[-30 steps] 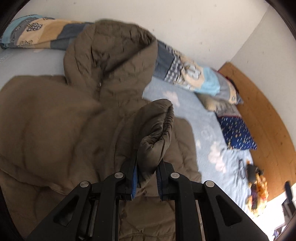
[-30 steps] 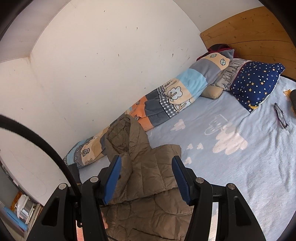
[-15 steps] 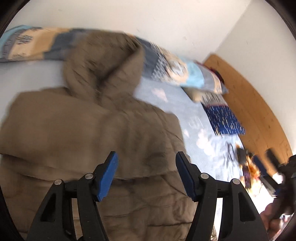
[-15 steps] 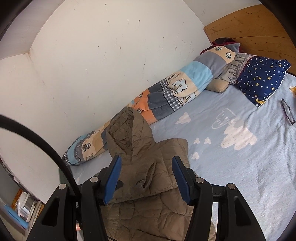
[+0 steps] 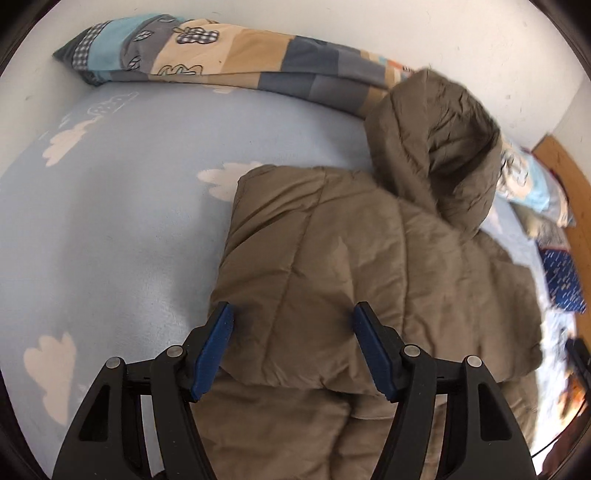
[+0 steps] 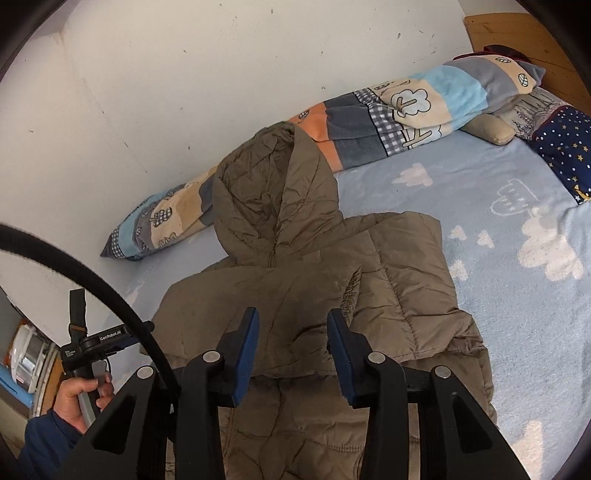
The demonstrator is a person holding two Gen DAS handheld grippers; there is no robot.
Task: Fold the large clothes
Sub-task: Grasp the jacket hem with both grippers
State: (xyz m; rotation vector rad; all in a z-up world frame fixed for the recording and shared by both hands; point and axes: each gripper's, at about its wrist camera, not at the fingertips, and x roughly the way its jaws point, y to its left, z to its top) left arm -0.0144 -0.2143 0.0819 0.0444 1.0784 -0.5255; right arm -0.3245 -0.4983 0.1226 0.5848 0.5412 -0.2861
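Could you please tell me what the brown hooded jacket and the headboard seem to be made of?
Brown hooded jacket: probably thin synthetic shell over padding, judging by its stitched quilting, puffy panels and fine crinkles. Headboard: apparently light wood, matte, with visible grain.

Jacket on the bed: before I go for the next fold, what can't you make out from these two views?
- Jacket hem: cut off by the bottom edge in both views, behind each gripper's fingers.
- Clutter by the headboard: left wrist view, blurred at the rim.
- Left gripper in the right wrist view: a black cable crosses it.
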